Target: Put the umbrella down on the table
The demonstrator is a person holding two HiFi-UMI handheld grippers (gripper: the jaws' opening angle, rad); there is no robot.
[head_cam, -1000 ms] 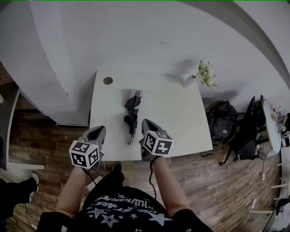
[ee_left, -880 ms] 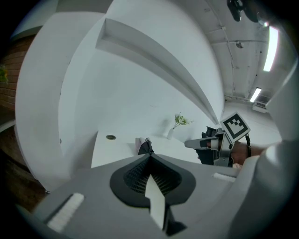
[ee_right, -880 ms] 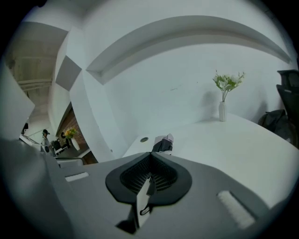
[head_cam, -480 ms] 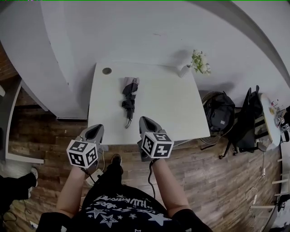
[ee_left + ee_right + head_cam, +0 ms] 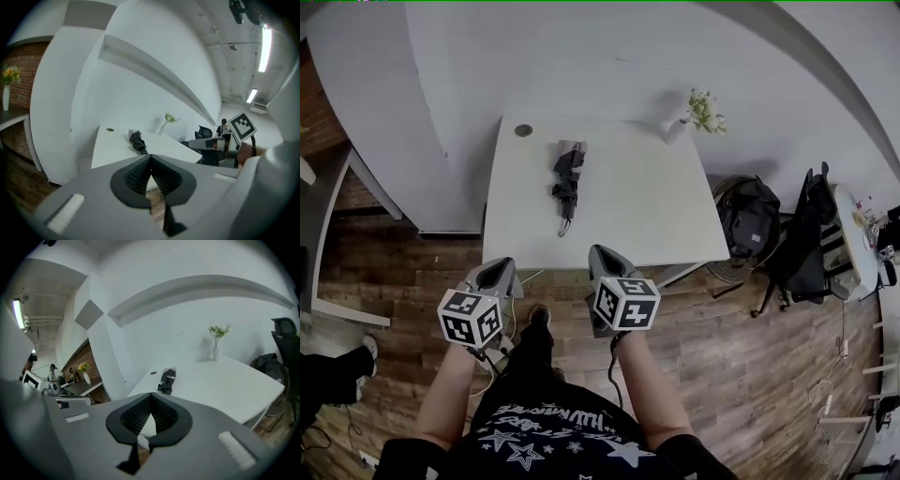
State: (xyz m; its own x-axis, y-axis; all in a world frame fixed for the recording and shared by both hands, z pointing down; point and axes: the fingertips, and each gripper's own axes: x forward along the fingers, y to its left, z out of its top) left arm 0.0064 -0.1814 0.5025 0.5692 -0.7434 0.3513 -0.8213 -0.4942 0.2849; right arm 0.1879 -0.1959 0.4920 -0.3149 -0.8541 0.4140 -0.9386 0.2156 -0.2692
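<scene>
In the head view, a white table [image 5: 647, 206] stood against a white wall [image 5: 628, 56] on a wooden floor [image 5: 750, 356]. The folded umbrella [image 5: 566, 180] lay flat on the table's far left part, well apart from both tools. I judged the placing done, and the best course was to keep clear of it.

In the left gripper view, the left gripper [image 5: 150, 161] had its jaws together on nothing.

In the right gripper view, the right gripper [image 5: 151, 401] was equally closed and empty.

I counted one umbrella, one table, one vase of flowers [image 5: 703, 111] and two grippers.
</scene>
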